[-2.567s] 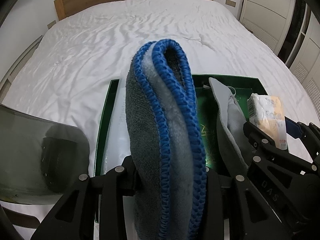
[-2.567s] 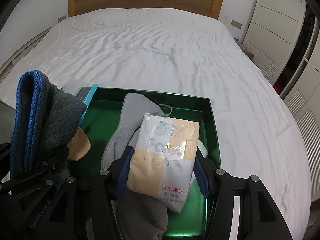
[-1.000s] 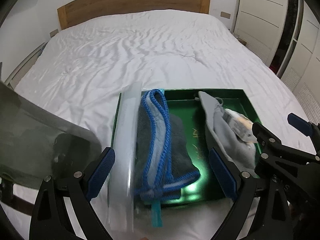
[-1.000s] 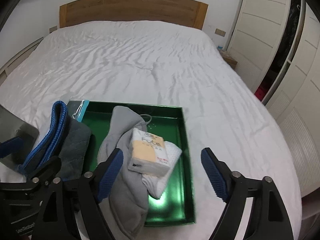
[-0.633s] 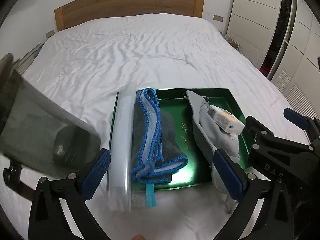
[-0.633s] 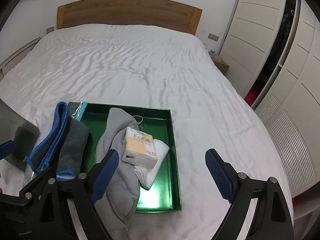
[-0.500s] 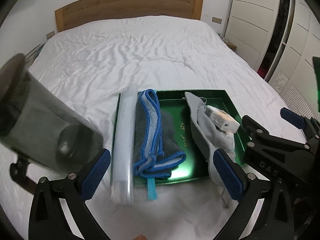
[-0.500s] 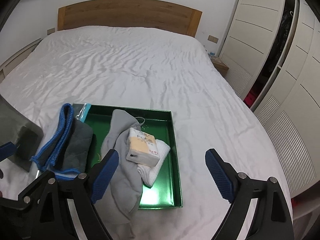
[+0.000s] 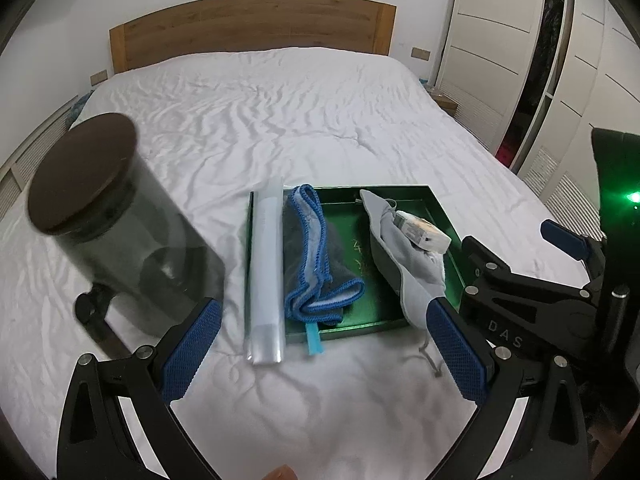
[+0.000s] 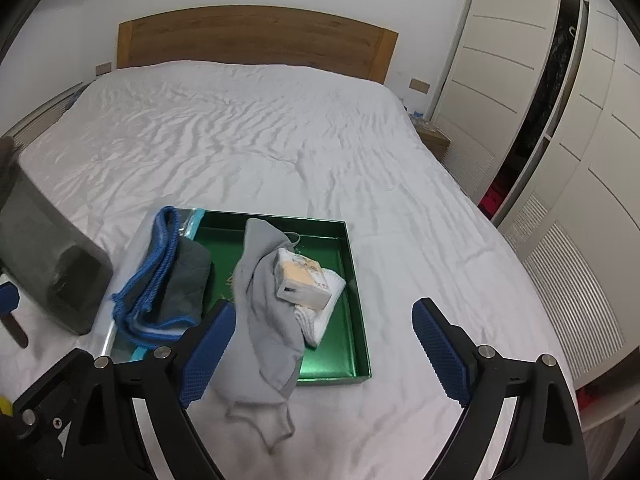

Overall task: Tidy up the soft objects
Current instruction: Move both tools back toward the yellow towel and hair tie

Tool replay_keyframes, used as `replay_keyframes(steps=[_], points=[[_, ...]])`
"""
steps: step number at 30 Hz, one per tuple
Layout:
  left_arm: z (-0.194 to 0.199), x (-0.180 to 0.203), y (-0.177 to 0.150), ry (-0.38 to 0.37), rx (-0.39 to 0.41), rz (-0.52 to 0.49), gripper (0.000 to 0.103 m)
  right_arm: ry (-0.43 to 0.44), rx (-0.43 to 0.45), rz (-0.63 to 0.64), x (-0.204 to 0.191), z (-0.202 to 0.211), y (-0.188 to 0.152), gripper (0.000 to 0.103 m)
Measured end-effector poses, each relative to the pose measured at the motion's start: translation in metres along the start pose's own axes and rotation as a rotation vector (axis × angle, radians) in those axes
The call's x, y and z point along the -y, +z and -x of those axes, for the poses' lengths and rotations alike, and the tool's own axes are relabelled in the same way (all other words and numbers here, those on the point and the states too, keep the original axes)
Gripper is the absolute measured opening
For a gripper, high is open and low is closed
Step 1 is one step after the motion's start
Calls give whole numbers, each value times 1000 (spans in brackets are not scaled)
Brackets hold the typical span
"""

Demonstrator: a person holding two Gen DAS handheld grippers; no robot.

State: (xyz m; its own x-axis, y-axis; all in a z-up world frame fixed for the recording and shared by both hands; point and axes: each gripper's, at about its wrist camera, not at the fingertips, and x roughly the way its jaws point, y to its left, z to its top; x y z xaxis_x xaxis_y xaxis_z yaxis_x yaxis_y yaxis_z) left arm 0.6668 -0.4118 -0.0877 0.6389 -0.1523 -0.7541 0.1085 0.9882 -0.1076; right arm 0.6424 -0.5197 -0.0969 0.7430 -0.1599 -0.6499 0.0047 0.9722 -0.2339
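A green tray (image 9: 442, 212) (image 10: 358, 320) lies on the white bed. In it a grey towel with blue trim (image 9: 316, 256) (image 10: 172, 276) lies at the left. A grey cloth (image 9: 404, 256) (image 10: 264, 292) lies at the right and hangs over the near rim. A tissue pack (image 9: 422, 234) (image 10: 302, 276) rests on it, over a white folded cloth (image 10: 326, 312). A clear plastic sleeve (image 9: 266, 272) lies along the tray's left edge. My left gripper (image 9: 324, 352) and right gripper (image 10: 320, 352) are both open, empty, and held back from the tray.
A dark translucent jar with a dark lid (image 9: 116, 224) (image 10: 48, 264) stands on the bed left of the tray. A wooden headboard (image 9: 252, 28) is at the far end. White wardrobes (image 10: 560, 120) line the right side.
Both grippers let go: the towel and the tissue pack now lie in the tray. Both grippers opened and drew back and up from the tray.
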Motion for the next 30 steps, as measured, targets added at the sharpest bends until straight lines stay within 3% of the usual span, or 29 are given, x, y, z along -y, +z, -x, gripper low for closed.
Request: replay_keyframes(steps=[8,16,23,30], points=[[67,-46,-24,-33,45,36,101,17,42,-29,-13,79,-28,91],[141,-148,-95,-8,3,22,101,100,10,24,-80,185,-84,91],[183,-250,-184,104,-141,-36,101,282,-84,7,-174,232,-132,91],[177,-306,-256,173,-277,-19,101,418,-179,11,-259,217,-162,91]])
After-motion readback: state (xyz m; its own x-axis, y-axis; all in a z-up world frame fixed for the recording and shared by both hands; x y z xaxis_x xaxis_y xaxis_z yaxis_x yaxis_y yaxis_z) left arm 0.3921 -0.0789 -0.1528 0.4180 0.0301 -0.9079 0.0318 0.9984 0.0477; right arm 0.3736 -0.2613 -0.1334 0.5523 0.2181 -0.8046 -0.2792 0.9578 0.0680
